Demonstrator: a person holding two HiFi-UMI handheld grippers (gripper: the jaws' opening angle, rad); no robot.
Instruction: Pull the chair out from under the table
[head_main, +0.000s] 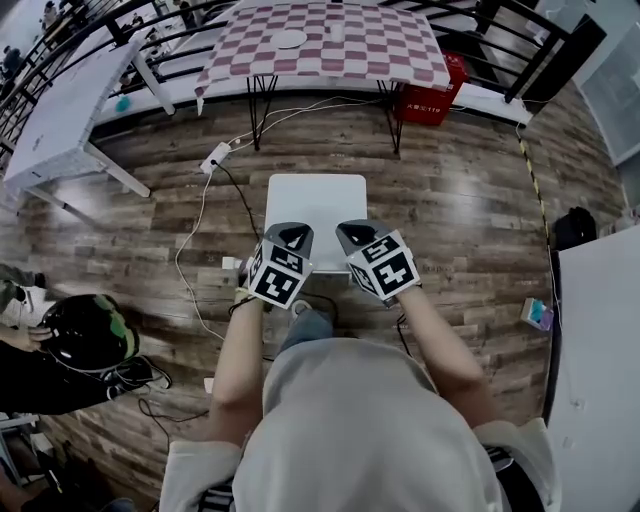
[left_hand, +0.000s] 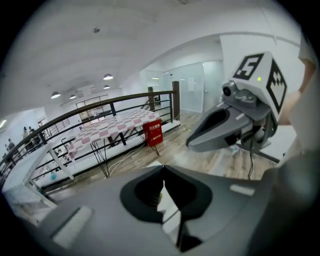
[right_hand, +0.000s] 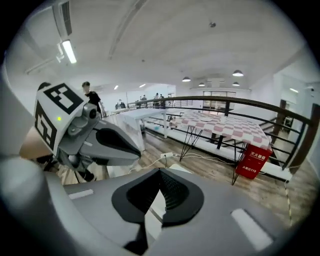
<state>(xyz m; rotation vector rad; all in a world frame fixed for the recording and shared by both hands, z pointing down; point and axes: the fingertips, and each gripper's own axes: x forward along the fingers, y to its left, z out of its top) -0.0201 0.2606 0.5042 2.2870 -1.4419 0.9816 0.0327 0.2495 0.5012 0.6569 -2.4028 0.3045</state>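
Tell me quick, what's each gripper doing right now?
Left gripper: closed, holding nothing.
Right gripper: closed, holding nothing.

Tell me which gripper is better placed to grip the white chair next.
Neither clearly: the left gripper and right gripper hover side by side over the near edge of the white chair, both shut and empty. Either must open first.

white square chair (head_main: 315, 200) stands on wood-plank floor (head_main: 450, 200), on the near side of red-and-white checked-cloth table (head_main: 320, 40), apart from it. red box (head_main: 430, 95) sits at the table's right end. white power strip (head_main: 215, 157) lies left of the chair.
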